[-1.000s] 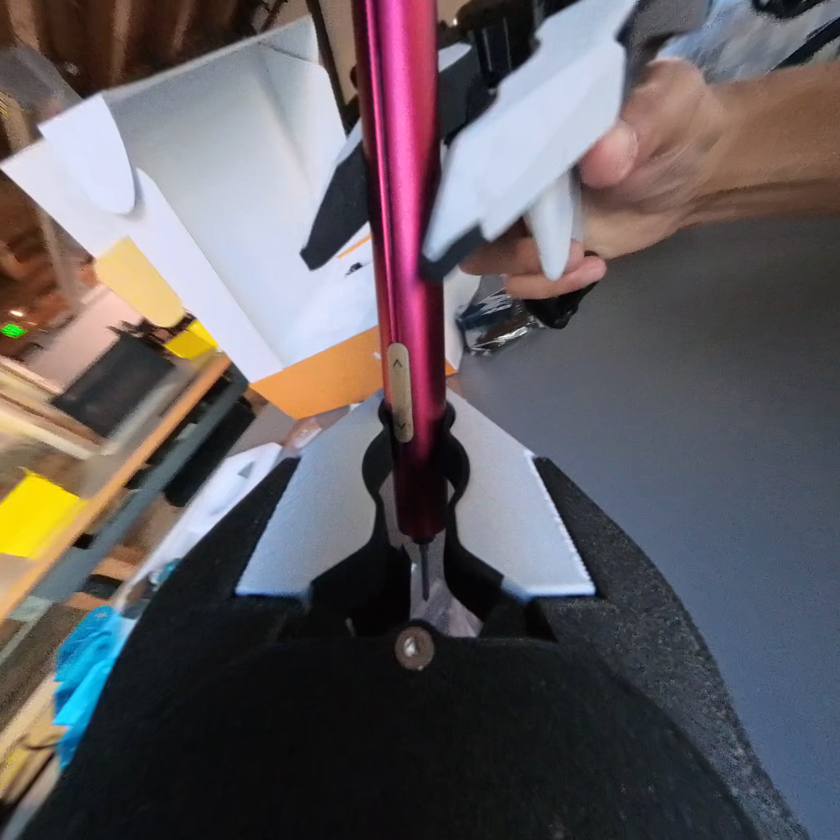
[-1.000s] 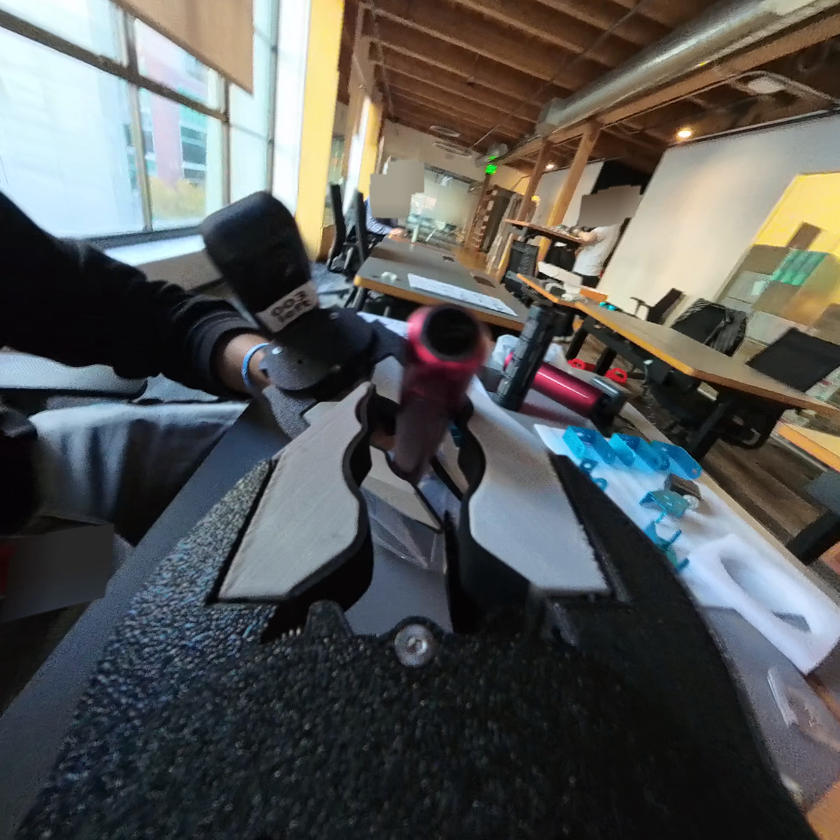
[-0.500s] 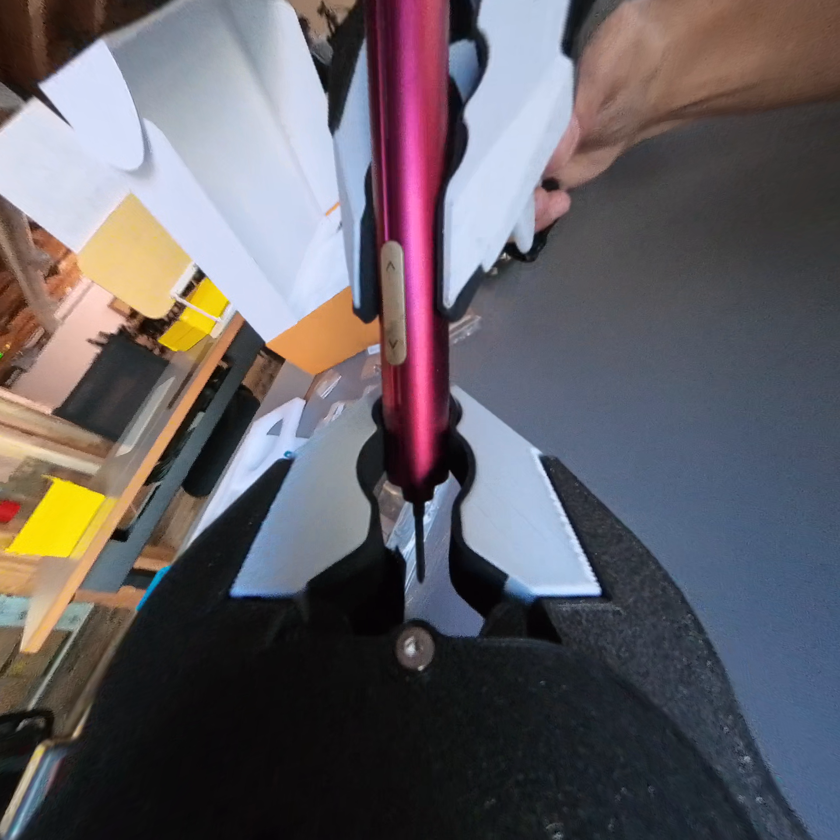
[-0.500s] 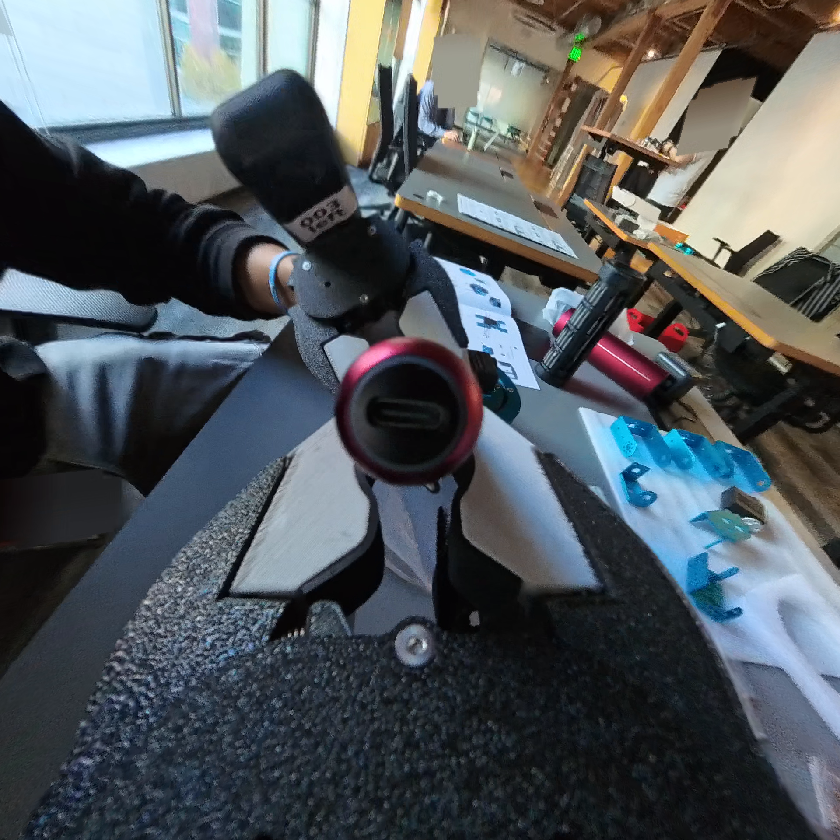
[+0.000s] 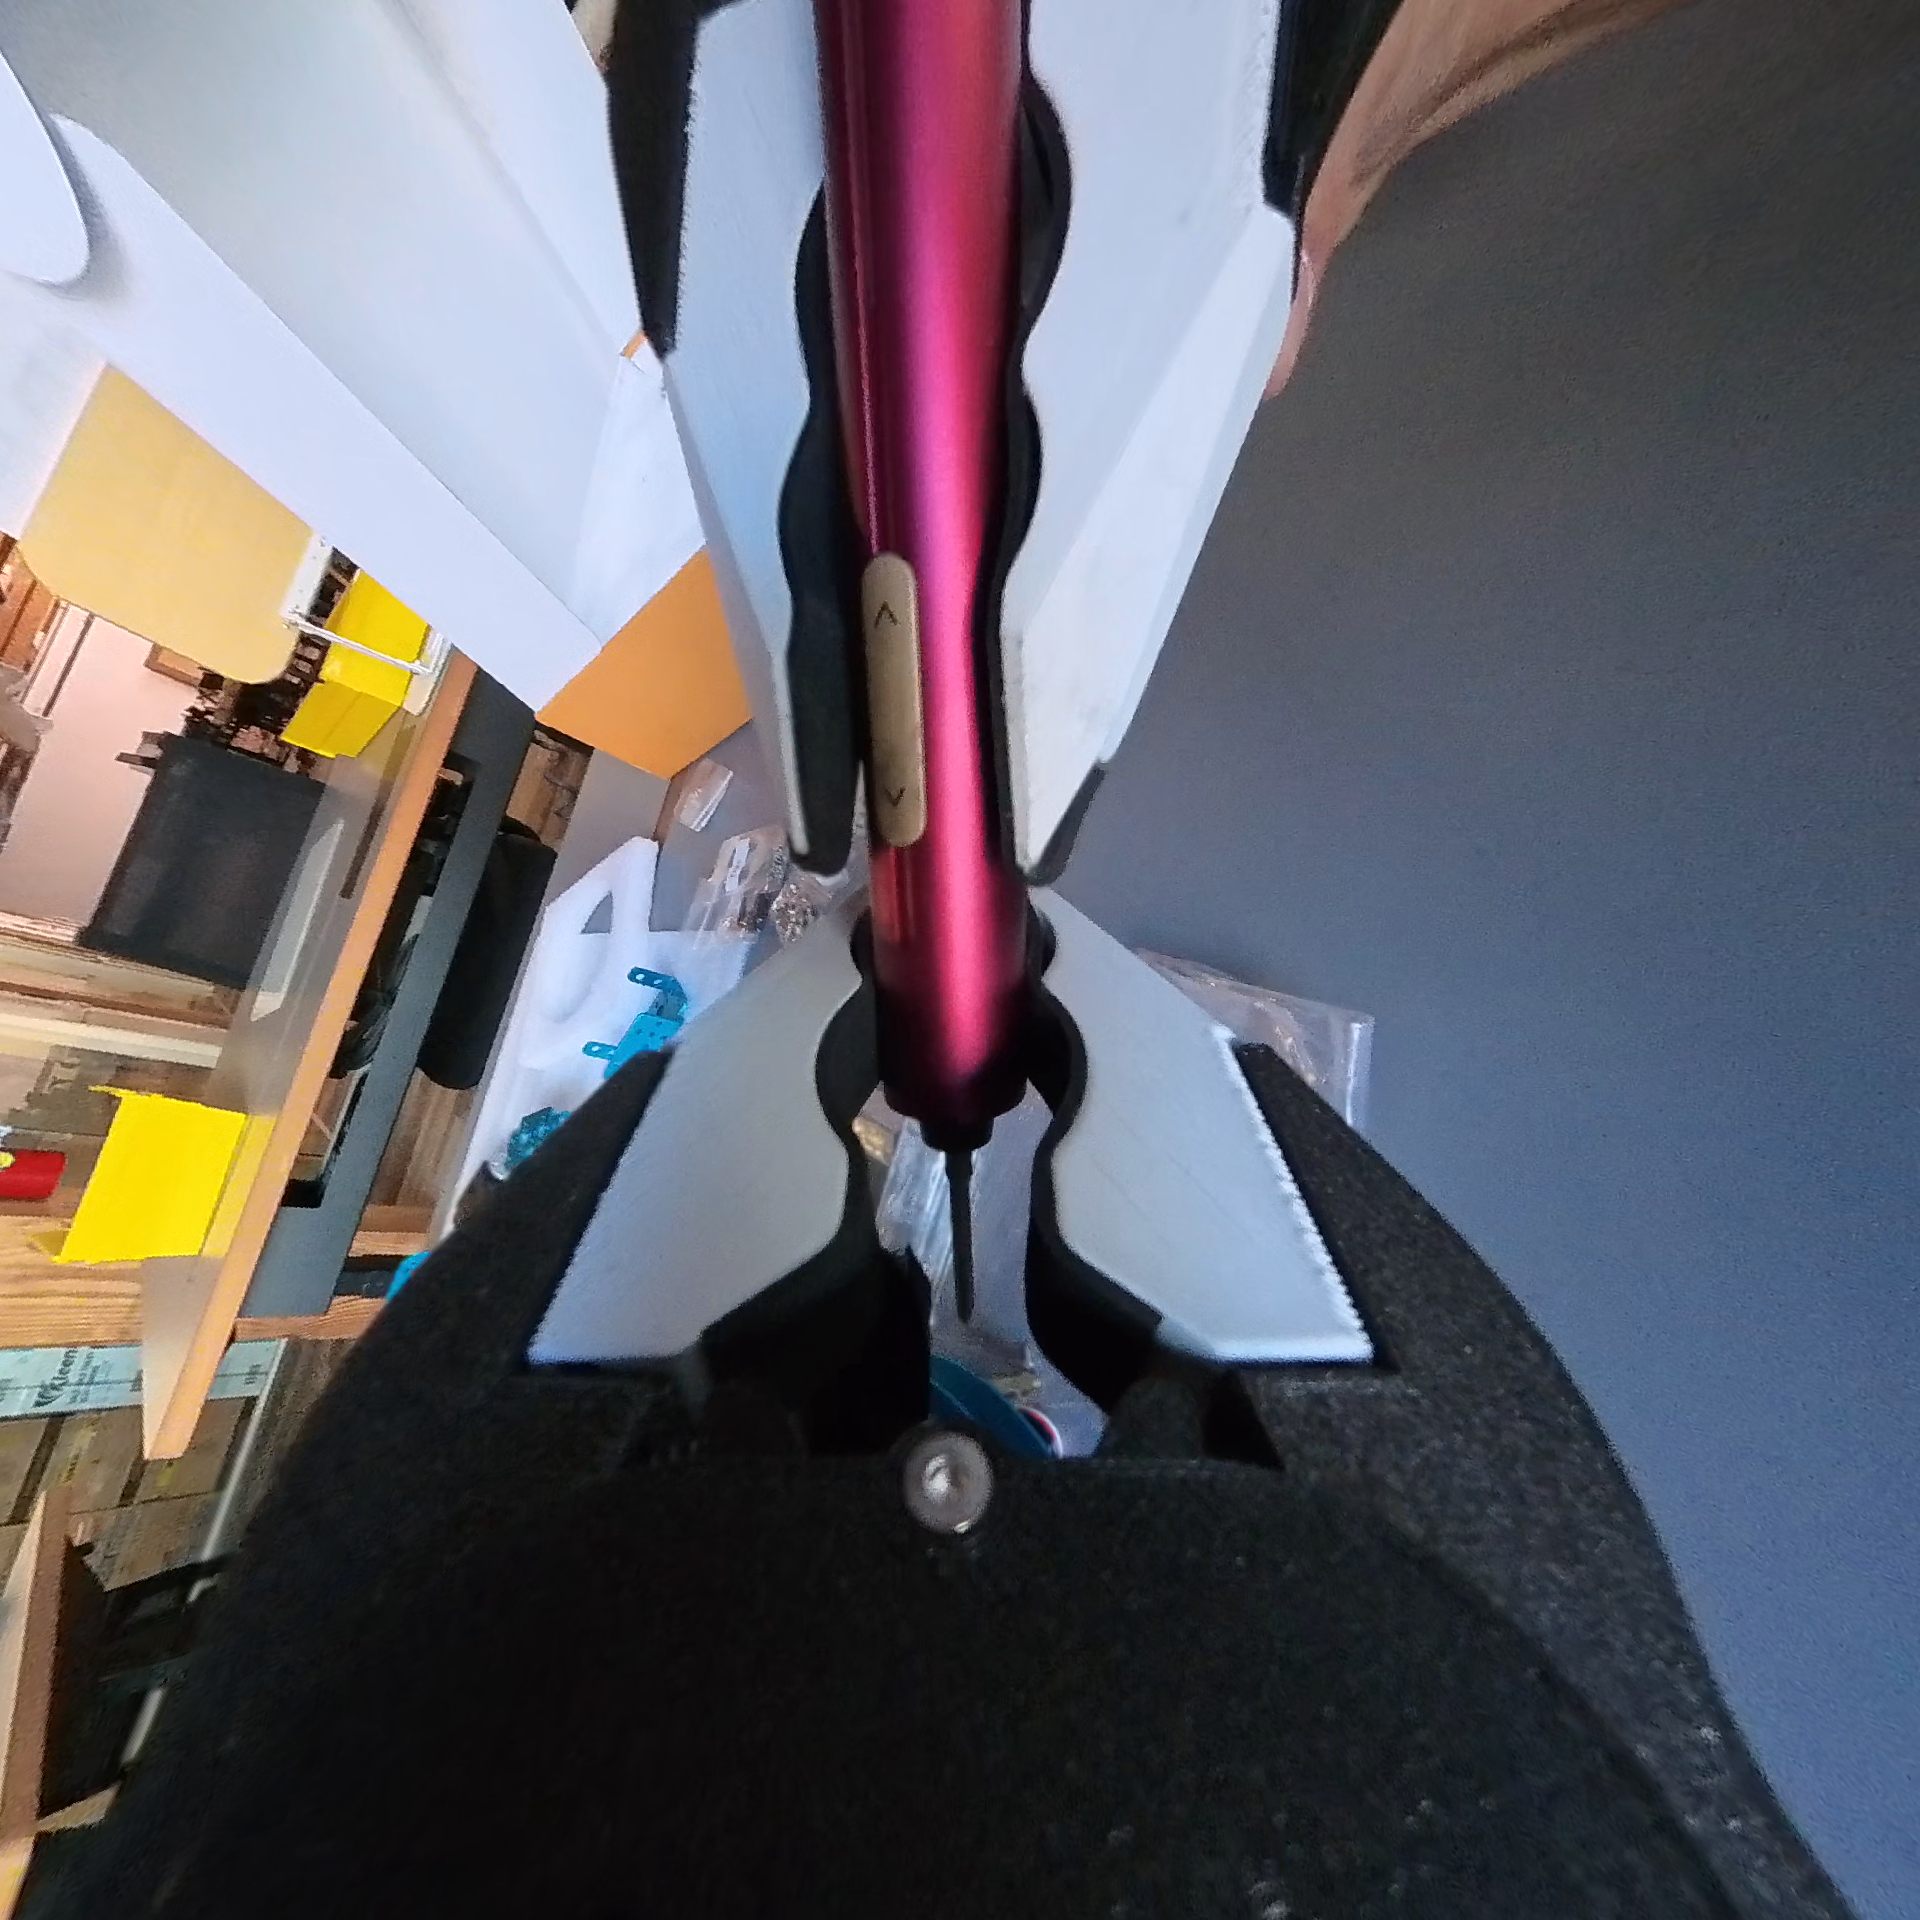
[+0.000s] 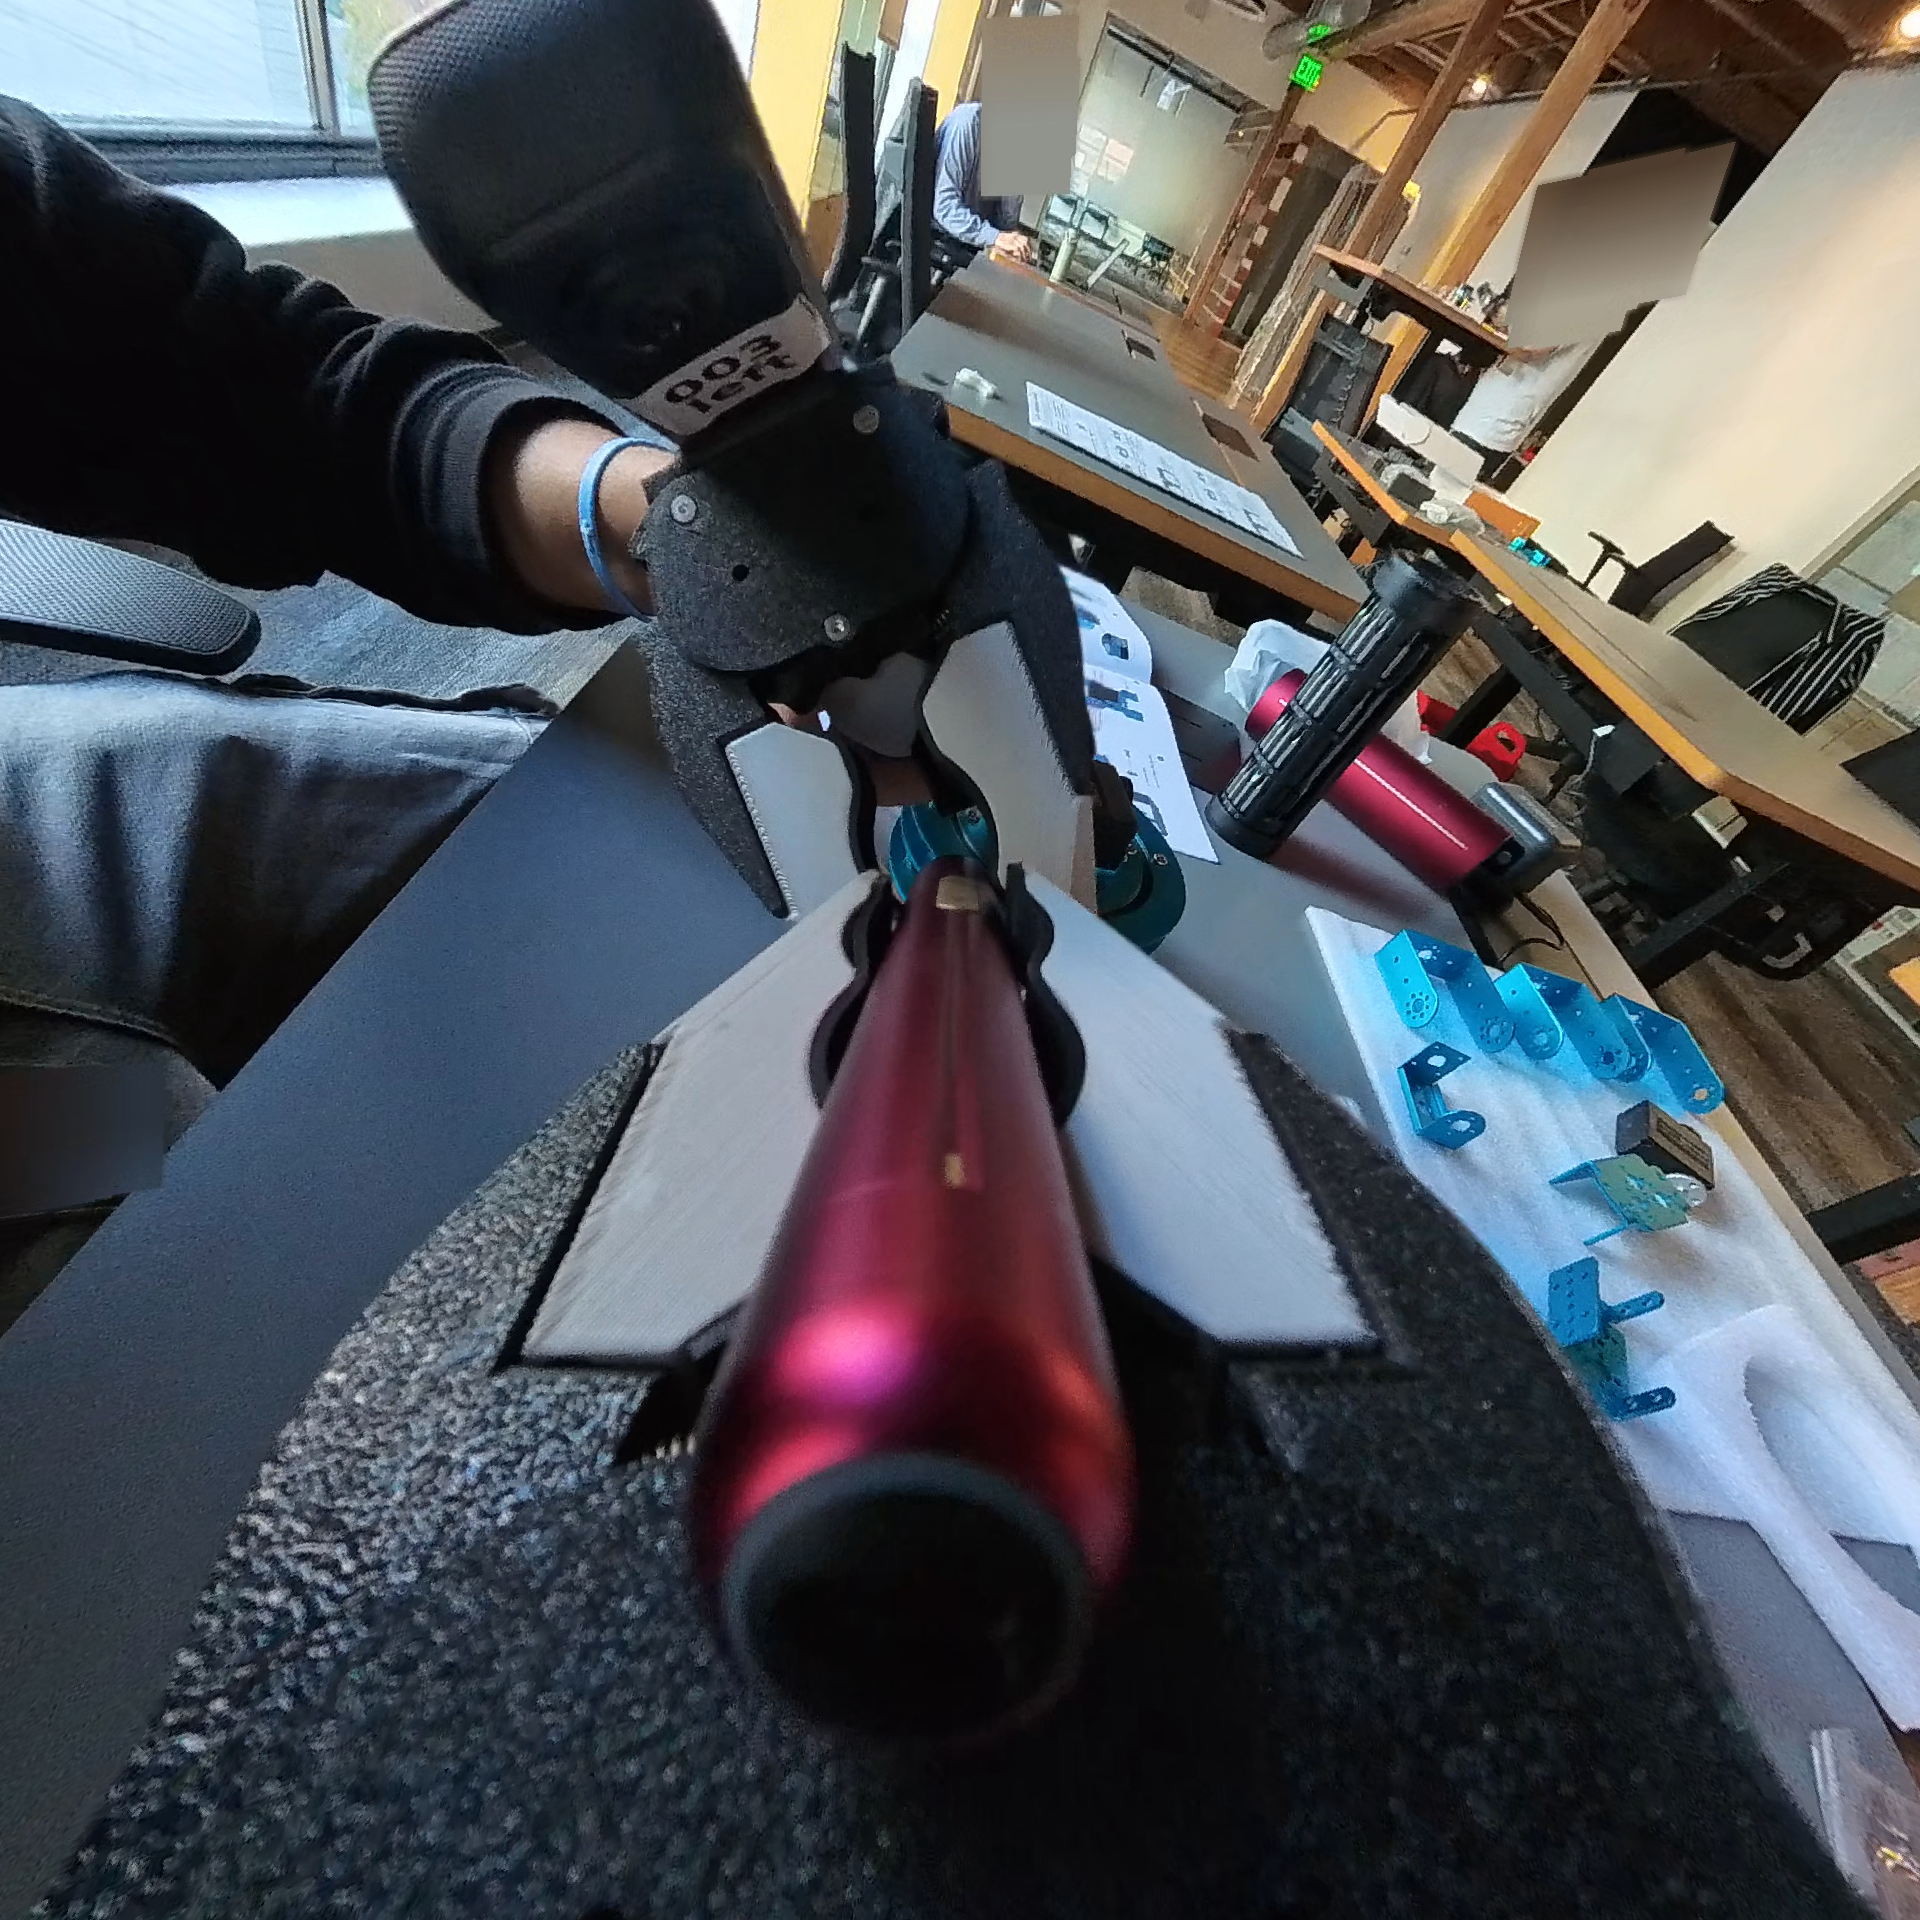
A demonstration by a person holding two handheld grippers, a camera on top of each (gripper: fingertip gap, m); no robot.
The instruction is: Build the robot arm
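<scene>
A magenta electric screwdriver (image 5: 935, 416) with a gold rocker button runs between both grippers. My right gripper (image 6: 948, 888) is shut on its barrel, which lies lengthwise along the wavy pads and points away from the camera (image 6: 935, 1195). In the left wrist view the right gripper (image 5: 935, 847) comes in from the top, with a hand behind it. My left gripper (image 5: 948, 925) is open. Its fingertips stand on either side of the screwdriver's front end without pressing on it, and the thin bit sits between its fingers. The left gripper also shows in the right wrist view (image 6: 930, 862).
A dark table (image 6: 416, 987) carries a teal round part (image 6: 1143, 894), a red cylinder (image 6: 1382, 790) with a black bit holder (image 6: 1340, 707), a printed sheet (image 6: 1132, 727) and a white foam tray (image 6: 1558, 1247) with several blue brackets (image 6: 1538, 1018). An open white box (image 5: 312, 260) stands at the left. Across from one pair of fingers to the other is roughly 6 cm.
My right gripper closed on the screwdriver and slid along it toward the left gripper. My left gripper loosened, and the screwdriver drew partway out of its jaws.
</scene>
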